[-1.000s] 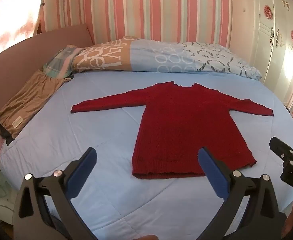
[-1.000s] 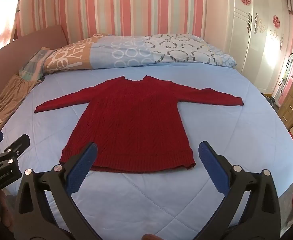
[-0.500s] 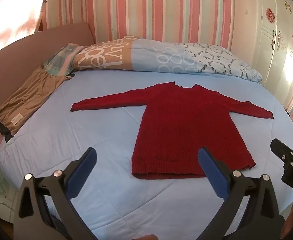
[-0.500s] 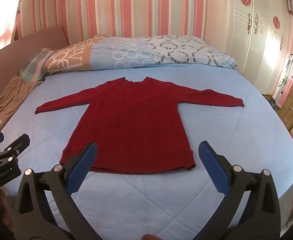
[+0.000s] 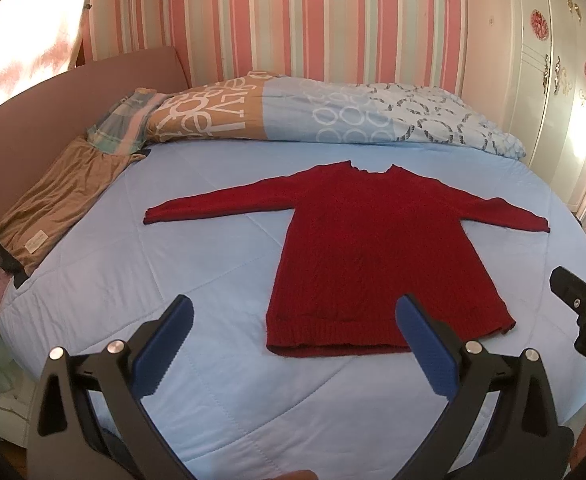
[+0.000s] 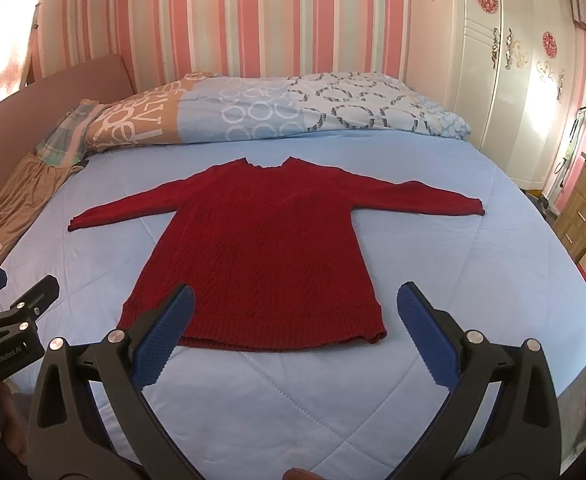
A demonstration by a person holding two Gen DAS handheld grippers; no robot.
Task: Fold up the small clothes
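Two grippers were in view over one bed [image 5: 221, 380], which filled most of both wrist views under a light-blue quilted cover. Striped pink wallpaper [image 6: 253, 20] ran behind it, and a white wardrobe [image 6: 505, 60] stood at the right. A patterned duvet [image 5: 333, 112] lay rolled along the far edge of the bed. A tan cloth [image 5: 57, 204] lay along the left edge, beside the headboard [image 5: 21, 128].

The sweater [image 5: 373, 248], red knit, lay flat near the middle of the bed, neck toward the duvet, hem toward the cameras, both sleeves spread out to the sides. No fold was seen in it.

The left gripper [image 5: 293, 344] was held above the near part of the bed, released, its blue pads [image 5: 165, 348] wide apart and touching nothing; the sweater's hem showed between them, with the right pad overlapping the hem's right part in the view. The right gripper [image 6: 295, 336] was likewise released and clear of the cloth, the hem between its pads [image 6: 429, 336]. Each gripper appeared at the edge of the other's view.
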